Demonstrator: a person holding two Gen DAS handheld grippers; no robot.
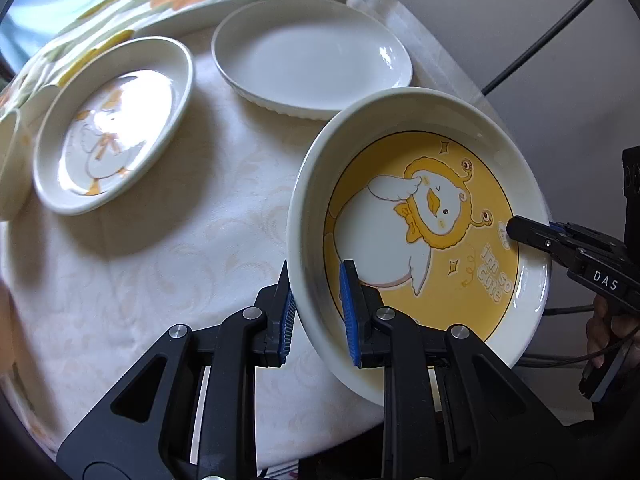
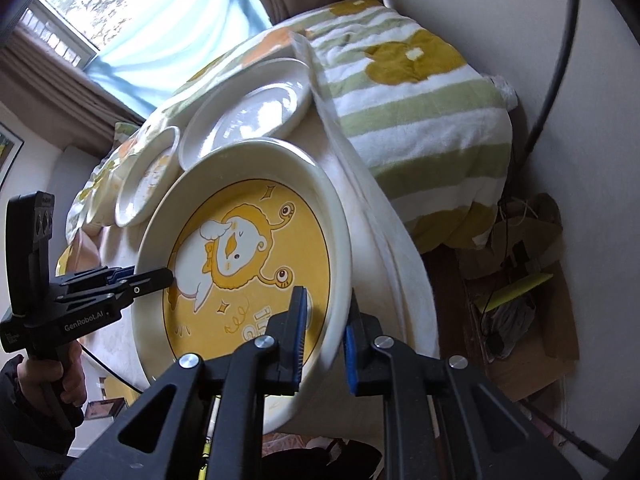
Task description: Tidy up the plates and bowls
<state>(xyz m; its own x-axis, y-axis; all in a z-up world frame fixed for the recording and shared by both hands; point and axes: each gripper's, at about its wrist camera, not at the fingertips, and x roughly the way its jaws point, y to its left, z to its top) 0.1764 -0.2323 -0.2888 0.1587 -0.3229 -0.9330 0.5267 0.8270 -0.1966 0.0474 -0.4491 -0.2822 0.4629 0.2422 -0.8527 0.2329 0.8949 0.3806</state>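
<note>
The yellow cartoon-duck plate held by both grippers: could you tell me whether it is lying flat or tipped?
Tipped. The yellow cartoon-duck plate hangs slanted off the tablecloth's edge, rim clamped by the left gripper and right gripper.

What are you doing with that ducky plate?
A person is holding the deep cream plate with a yellow cartoon duck by its rim, one side in the left gripper, the opposite side in the right gripper. It sits tilted over the white tablecloth. A plain white oval dish and a smaller duck plate wait behind.

Yellow duck-print plate (image 1: 420, 216), plain white plate (image 1: 312, 56), cream tablecloth (image 1: 160, 260), green-striped floral blanket (image 2: 420, 92).
</note>
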